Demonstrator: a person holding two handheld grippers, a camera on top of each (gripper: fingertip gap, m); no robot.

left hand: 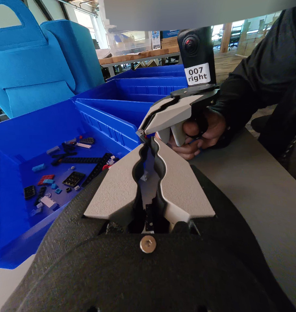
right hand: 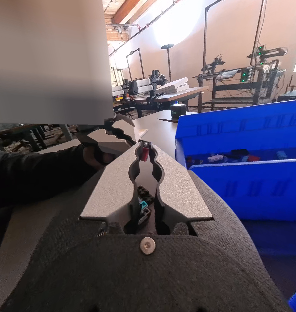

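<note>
A: Right gripper (right hand: 145, 148): two textured grey fingers pinch one small red-and-grey brick assembly (right hand: 144, 154).
B: Left gripper (left hand: 148, 143): fingertips nearly closed, touching that assembly beside the ribbed blue plastic bin (left hand: 47, 121).

Close wrist views, facing each other

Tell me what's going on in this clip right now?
A person holds a hand-held gripper in each hand over a grey table, beside blue bins of loose toy bricks. The right hand-held gripper is shut on a small red brick piece. The left hand-held gripper meets it tip to tip, its jaws nearly closed at the same small piece; whether it actually grips cannot be told.
</note>
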